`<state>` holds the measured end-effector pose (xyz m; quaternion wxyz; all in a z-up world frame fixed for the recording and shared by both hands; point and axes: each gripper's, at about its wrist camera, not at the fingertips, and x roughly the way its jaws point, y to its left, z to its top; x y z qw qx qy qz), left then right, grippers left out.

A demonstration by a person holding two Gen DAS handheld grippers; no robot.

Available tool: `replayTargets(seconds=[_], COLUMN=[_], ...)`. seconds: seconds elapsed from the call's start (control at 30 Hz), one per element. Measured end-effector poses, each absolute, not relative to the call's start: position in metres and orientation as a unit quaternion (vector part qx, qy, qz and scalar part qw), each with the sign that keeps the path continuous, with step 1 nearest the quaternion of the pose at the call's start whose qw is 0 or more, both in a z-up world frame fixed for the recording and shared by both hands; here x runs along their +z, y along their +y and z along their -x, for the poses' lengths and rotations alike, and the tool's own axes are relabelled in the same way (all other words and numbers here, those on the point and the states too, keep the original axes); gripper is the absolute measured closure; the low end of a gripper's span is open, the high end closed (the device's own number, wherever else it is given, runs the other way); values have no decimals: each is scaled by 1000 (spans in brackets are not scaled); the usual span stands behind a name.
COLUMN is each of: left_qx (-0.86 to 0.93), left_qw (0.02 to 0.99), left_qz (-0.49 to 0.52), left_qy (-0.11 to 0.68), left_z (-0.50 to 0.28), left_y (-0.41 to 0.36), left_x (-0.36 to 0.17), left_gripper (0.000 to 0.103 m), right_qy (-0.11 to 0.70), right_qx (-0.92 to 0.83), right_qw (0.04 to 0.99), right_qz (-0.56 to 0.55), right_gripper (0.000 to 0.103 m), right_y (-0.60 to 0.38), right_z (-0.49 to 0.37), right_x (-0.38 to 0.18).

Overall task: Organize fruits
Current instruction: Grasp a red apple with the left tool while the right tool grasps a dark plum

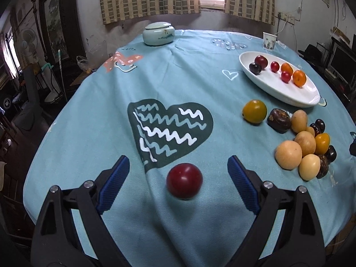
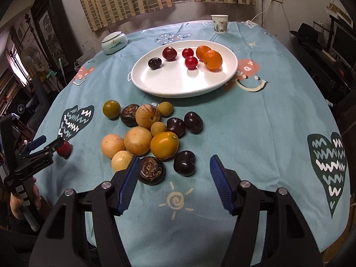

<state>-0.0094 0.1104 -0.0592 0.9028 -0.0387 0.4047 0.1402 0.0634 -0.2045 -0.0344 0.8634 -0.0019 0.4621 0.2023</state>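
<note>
The left gripper (image 1: 178,162) hovers low over the blue tablecloth (image 1: 89,122) with its jaws spread wide, and a red plum (image 1: 184,181) lies on the cloth between the two blue pads, touching neither. In the right wrist view the same plum (image 2: 64,149) shows just past the left gripper's tips, well apart from the heap of loose fruit (image 2: 144,138) in the middle of the table. The right gripper (image 2: 174,164) is also held wide apart and grips nothing; a dark plum (image 2: 184,162) lies on the cloth between its fingertips, and a brown, rough-skinned fruit (image 2: 151,170) sits just beside its left pad. Beyond the heap, the white plate (image 2: 169,82) holds two oranges, two small red fruits and two plums.
</note>
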Motion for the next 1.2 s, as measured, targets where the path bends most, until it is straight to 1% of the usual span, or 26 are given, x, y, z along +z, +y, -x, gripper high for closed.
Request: replayTargets(seconds=[0.17, 0.2, 0.23, 0.27, 0.3, 0.4, 0.47, 0.53, 0.57, 0.67, 0.7, 0.77, 0.83, 0.87, 0.97, 1.07, 1.1, 1.13, 1.2], left_qx=[120, 116, 111, 106, 102, 119, 132, 137, 135, 132, 129, 125, 118, 112, 98, 87, 80, 70, 74], left_qw=[907, 906, 906, 904, 902, 901, 901, 903, 905, 905, 907, 909, 912, 912, 911, 908, 905, 902, 904], left_qz=[48, 44, 42, 39, 39, 24, 20, 23, 26, 15, 13, 13, 17, 23, 41, 52, 62, 72, 59], left_qy=[401, 404, 407, 412, 417, 416, 413, 406, 404, 404, 400, 397, 394, 394, 399, 407, 413, 419, 418], left_z=[11, 9, 7, 4, 1, -3, -2, 1, 2, 4, 5, 6, 6, 7, 9, 8, 7, 7, 9], left_y=[103, 99, 96, 94, 92, 92, 95, 98, 99, 101, 102, 102, 105, 107, 114, 116, 117, 116, 109], left_x=[-59, -62, -65, -69, -72, -80, -81, -78, -76, -78, -78, -79, -79, -78, -77, -82, -85, -88, -89], left_gripper=[13, 18, 26, 30, 37, 42, 51, 69, 72, 74, 73, 73, 73, 73, 73, 63, 62, 64, 64], right_qy=[470, 471, 472, 472, 472, 472, 473, 471, 470, 477, 480, 482, 483, 485, 489, 494, 486, 484, 486], right_qx=[205, 206, 206, 207, 206, 204, 201, 205, 206, 200, 195, 195, 195, 188, 191, 195, 190, 188, 195], right_qw=[858, 858, 857, 857, 857, 858, 858, 858, 858, 856, 855, 854, 854, 854, 851, 847, 852, 853, 851], right_qz=[-2, -2, -2, -2, -1, -2, 0, -4, -8, 1, 13, 22, 20, 28, 16, 29, 42, 52, 42], right_gripper=[38, 38, 38, 38, 38, 38, 38, 38, 38, 39, 42, 59, 71, 73, 73, 73, 73, 74, 75], right_y=[-204, -204, -204, -204, -204, -206, -208, -208, -208, -200, -196, -191, -191, -191, -196, -189, -184, -181, -182], right_z=[-61, -61, -61, -60, -60, -60, -63, -68, -70, -79, -81, -83, -85, -86, -87, -89, -87, -86, -84], right_x=[-41, -42, -42, -42, -42, -44, -49, -57, -61, -73, -77, -83, -85, -86, -86, -91, -91, -91, -89])
